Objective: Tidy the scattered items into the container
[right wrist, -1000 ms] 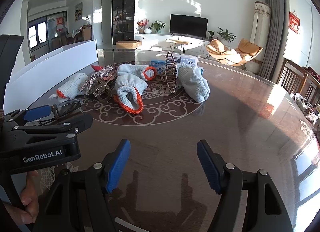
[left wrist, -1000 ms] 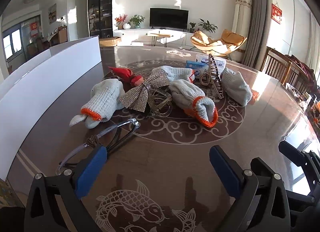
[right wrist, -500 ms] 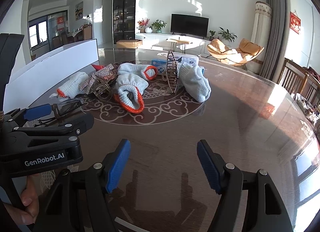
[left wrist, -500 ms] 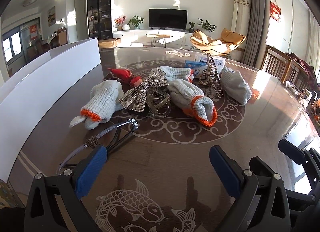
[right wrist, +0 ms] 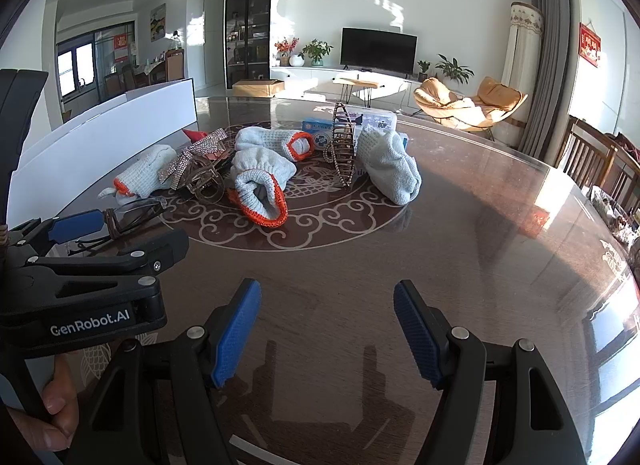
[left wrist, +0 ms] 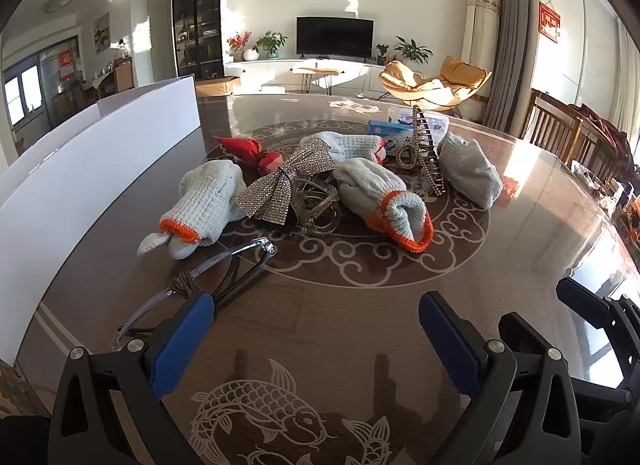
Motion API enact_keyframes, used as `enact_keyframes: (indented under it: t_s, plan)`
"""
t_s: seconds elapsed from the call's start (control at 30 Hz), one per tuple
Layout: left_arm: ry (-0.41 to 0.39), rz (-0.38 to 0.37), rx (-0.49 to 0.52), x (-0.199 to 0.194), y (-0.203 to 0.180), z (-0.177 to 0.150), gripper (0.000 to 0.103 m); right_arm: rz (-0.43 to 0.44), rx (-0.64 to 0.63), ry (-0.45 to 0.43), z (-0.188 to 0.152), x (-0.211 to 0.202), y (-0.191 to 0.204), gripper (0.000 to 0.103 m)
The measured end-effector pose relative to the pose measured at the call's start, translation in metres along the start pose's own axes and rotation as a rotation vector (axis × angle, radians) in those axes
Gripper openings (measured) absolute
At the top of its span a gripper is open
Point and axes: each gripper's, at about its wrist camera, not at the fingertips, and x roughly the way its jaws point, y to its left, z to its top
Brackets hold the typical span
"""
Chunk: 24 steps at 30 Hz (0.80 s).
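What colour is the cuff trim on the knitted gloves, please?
Orange, on pale grey-white knit; clearest on the nearest glove in the right wrist view.

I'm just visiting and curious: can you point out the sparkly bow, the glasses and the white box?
sparkly bow (left wrist: 280, 189): left wrist view, on its lower loop.
glasses (left wrist: 228, 259): left wrist view, on the clear front frame.
white box (left wrist: 92, 169): left wrist view, on its near wall.

Four knitted gloves (left wrist: 208, 201) with orange cuffs lie on the table. There are two hair claw clips (left wrist: 316, 205), one rhinestone bow (left wrist: 280, 189), one pair of glasses (left wrist: 224, 269), one red wrapped item (left wrist: 248, 149), two small packets (left wrist: 390, 133) at the far side, and one white container (left wrist: 80, 169) at left.
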Motion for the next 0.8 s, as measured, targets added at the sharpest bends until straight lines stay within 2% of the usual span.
enact_keyframes:
  t_s: [0.8]
  plan:
    - [-0.003,-0.002,0.018,-0.0004,-0.0035,-0.0006,0.103,0.000,0.001,0.000,0.0000,-0.0002,-0.0007,0.071]
